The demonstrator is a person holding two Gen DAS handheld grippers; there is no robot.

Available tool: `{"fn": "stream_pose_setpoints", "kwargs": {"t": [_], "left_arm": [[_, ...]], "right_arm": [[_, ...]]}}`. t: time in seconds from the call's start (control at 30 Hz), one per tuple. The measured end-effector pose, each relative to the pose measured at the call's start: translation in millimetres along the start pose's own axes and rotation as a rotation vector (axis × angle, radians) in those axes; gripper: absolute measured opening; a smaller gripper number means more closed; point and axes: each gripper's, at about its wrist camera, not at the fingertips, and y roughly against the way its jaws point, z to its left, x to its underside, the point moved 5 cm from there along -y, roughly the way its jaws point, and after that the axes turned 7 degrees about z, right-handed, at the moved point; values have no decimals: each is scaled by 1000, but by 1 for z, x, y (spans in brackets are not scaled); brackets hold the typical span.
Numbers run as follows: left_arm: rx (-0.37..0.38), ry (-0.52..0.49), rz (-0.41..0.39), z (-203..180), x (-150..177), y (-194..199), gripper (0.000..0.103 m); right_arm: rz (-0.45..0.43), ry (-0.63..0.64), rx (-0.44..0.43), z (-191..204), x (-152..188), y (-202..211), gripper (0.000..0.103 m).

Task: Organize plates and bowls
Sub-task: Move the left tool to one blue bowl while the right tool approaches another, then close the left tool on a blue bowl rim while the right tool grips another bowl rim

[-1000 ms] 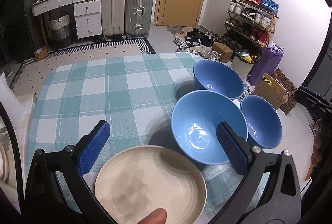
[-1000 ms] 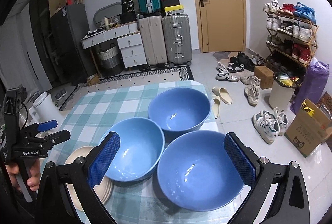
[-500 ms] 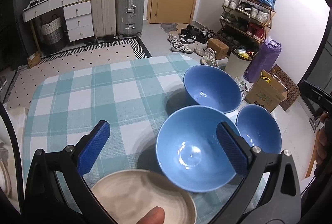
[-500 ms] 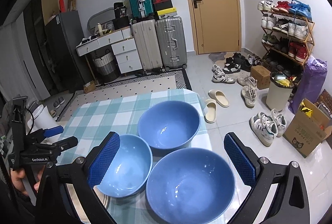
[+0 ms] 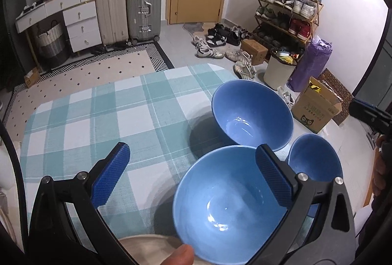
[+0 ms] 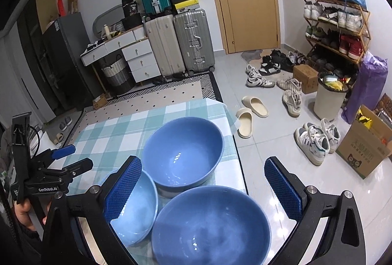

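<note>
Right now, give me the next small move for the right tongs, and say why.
Probably lower the right tongs onto the rim of the nearest bowl. They are open and empty, that bowl lies between their fingers, and all three blue bowls sit apart, not yet stacked.

Both wrist cams close above bowls (image 5: 230, 206).

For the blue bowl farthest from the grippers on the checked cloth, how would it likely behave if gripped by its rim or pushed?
The far blue bowl shows sharp glossy highlights, so it is probably glazed ceramic: rigid, breakable, and slippery between pads. Its walls flare from a narrower base, so a rim grip may tilt it. Pushed, it would likely drag the checked tablecloth rather than glide.
</note>
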Motion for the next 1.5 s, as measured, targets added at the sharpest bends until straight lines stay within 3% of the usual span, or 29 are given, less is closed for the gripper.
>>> {"fn": "stream_pose_setpoints", "kwargs": {"t": [0.63, 0.93, 1.07, 1.33, 1.5], "left_arm": [[11, 14, 115, -1, -29, -91, 100], [49, 3, 153, -12, -30, -117, 84], [64, 0, 176, -18, -31, -129, 69], [100, 26, 206, -20, -31, -148, 49], [148, 30, 221, -23, -29, -154, 28]], "right_arm": [[107, -15, 16, -24, -9, -84, 101], [169, -8, 13, -24, -3, -112, 87], [192, 6, 8, -20, -1, -124, 77], [220, 3, -3, -17, -2, -140, 52], [235, -12, -7, -22, -2, -146, 42]]}}
